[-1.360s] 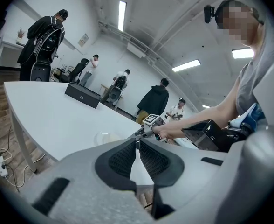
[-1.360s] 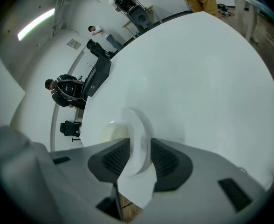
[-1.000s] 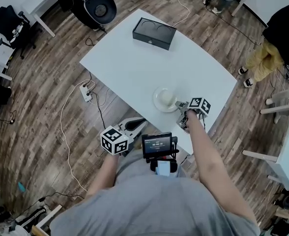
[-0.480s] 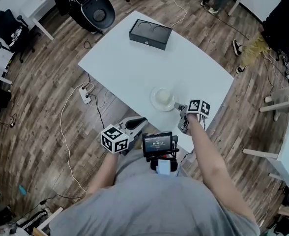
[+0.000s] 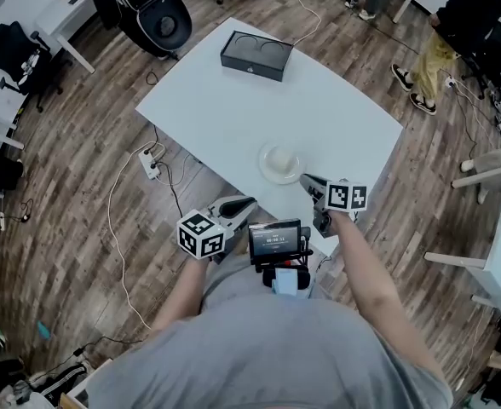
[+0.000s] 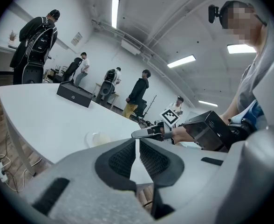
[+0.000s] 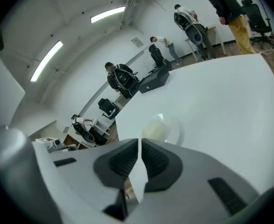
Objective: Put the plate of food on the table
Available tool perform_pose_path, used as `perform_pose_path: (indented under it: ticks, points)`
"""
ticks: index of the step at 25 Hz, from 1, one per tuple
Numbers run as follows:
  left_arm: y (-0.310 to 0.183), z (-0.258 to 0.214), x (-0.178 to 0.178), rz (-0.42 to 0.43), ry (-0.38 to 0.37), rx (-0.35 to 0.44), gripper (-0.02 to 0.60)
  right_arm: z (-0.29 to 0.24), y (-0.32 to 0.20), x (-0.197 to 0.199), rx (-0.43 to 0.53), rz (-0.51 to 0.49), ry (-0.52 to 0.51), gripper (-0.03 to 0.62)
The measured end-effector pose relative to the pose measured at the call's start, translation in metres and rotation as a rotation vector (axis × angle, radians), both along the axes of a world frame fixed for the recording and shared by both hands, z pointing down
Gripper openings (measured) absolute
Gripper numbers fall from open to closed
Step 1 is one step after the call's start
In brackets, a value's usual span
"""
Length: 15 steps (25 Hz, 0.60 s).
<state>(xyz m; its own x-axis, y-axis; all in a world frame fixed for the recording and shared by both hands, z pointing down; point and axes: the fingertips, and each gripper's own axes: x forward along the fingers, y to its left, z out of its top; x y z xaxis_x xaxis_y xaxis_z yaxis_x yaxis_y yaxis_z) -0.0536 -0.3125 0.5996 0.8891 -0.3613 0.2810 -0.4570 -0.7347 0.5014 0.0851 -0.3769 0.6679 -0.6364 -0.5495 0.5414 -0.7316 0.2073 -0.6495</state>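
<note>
A clear plate with pale food (image 5: 280, 162) rests on the white table (image 5: 327, 100), near its front edge. My right gripper (image 5: 305, 180) hovers just behind the plate, apart from it; its jaws are closing, almost together, with nothing between them. In the right gripper view the plate (image 7: 158, 129) lies just past the narrow gap of the right gripper (image 7: 140, 146). My left gripper (image 5: 249, 202) is off the table's near edge, shut and empty. The left gripper view shows its jaws (image 6: 137, 146) together, with the plate (image 6: 97, 139) and the right gripper (image 6: 141, 133) beyond.
A black box (image 5: 252, 55) sits at the table's far end. A power strip with cables (image 5: 150, 161) lies on the wooden floor to the left. An office chair (image 5: 161, 11) and a standing person (image 5: 442, 24) are beyond the table.
My right gripper has drawn back from the plate toward the table's near edge, and its jaws have come together. The plate stays on the table. The left gripper has hardly moved.
</note>
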Motion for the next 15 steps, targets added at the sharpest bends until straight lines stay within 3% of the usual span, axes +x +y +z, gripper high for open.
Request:
perform_pose_path:
  ticks: [6,15]
  points:
    - [0.007,0.0,0.001,0.005,-0.012,0.006,0.031,-0.02,0.02,-0.007,0.16,-0.106,0.114,0.044]
    - [0.019,-0.009,0.002,-0.006,-0.018,0.026,0.031,-0.057,0.057,-0.017,0.353,-0.143,0.125,0.044]
